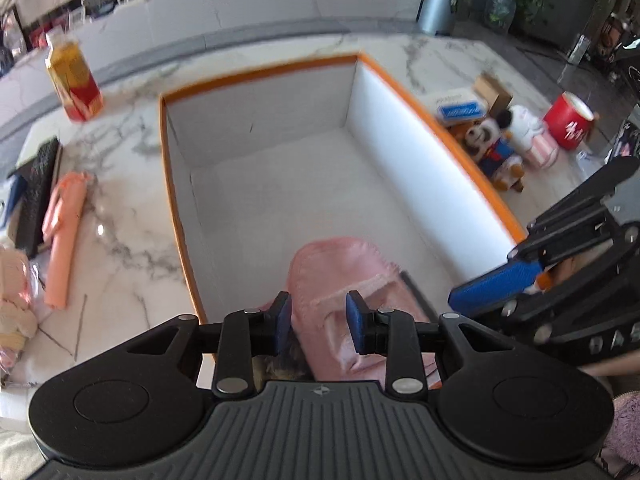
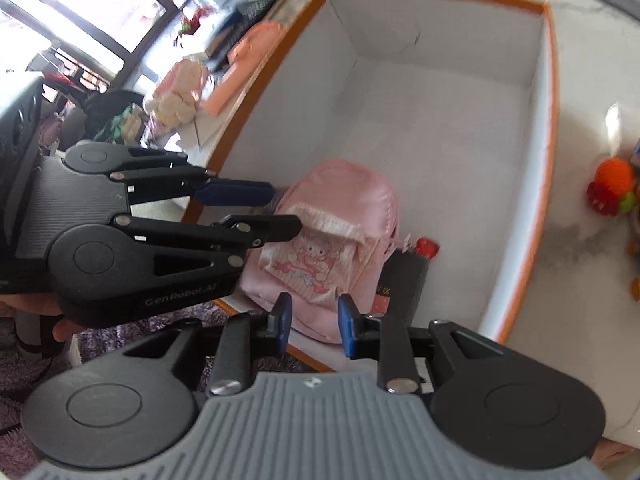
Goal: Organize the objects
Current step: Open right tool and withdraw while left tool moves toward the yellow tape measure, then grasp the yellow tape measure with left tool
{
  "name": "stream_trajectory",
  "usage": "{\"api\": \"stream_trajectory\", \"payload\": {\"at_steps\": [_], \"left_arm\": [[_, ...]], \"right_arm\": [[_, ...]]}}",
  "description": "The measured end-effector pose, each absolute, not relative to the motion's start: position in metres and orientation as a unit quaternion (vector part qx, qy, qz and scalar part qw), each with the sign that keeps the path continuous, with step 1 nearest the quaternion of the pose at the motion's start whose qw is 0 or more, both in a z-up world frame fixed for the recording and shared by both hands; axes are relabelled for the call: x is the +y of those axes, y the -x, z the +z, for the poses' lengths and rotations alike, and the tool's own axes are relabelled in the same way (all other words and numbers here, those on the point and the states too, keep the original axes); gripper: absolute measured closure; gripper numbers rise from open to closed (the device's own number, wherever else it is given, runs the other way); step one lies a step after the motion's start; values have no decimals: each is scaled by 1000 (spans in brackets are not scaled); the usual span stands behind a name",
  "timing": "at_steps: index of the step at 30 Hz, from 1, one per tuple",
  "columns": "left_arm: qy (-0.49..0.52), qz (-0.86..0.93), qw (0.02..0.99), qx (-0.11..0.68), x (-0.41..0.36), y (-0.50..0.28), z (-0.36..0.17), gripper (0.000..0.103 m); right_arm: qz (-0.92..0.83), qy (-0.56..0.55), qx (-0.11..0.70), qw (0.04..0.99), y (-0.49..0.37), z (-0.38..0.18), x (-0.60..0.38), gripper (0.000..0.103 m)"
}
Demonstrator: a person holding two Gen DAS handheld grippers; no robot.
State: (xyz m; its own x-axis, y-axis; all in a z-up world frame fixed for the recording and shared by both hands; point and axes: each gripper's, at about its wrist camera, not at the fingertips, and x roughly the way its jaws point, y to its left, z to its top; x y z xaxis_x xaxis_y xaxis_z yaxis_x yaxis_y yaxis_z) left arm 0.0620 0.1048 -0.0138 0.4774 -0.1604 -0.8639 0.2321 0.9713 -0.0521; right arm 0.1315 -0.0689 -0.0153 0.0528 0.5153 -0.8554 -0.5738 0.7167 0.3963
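Both jaws parted and empty above the pouch (image 1: pixel 340 280) in the box (image 1: pixel 404 84); risk nudging it against the bottle (image 2: pixel 404 276) beside.

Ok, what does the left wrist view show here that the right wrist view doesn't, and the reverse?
Only the left wrist view shows the yellow-and-red drink bottle, panda plush and red can outside the orange-rimmed box. Only the right wrist view shows the cartoon print on the pink backpack, a dark red-capped item beside it, and an orange knitted toy. Both show box, backpack and both open grippers.
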Motion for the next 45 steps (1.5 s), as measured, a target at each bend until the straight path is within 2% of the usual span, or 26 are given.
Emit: {"api": "stream_trajectory", "payload": {"at_steps": [5,10,14,18,19,23,28,31,45], "left_arm": [[-55,-172,872,454,67,-33,18,68],[-52,-228,864,447,23,1,22,68],[-25,-236,852,467,-5,13,-2,64],[17,-209,845,491,-23,12,-39,54],[22,-198,847,493,-27,10,-47,53],[26,-136,861,490,-40,2,-74,45],[-3,-99,856,508,-65,-4,-103,34],[-23,-77,858,507,-78,-9,-116,31],[-5,-8,852,523,-81,-34,-170,26]], "right_arm": [[344,9,512,787,-112,17,-121,71],[277,2,484,830,-81,14,-168,66],[216,-1,461,861,-56,-7,-210,64],[182,-23,464,867,-45,-33,-242,62],[177,-25,463,868,-46,-39,-243,59],[153,7,445,882,-45,-55,-240,50],[153,9,441,885,-48,-64,-248,46],[153,1,442,884,-47,-66,-255,42],[142,-19,469,871,-66,-89,-269,40]]}}
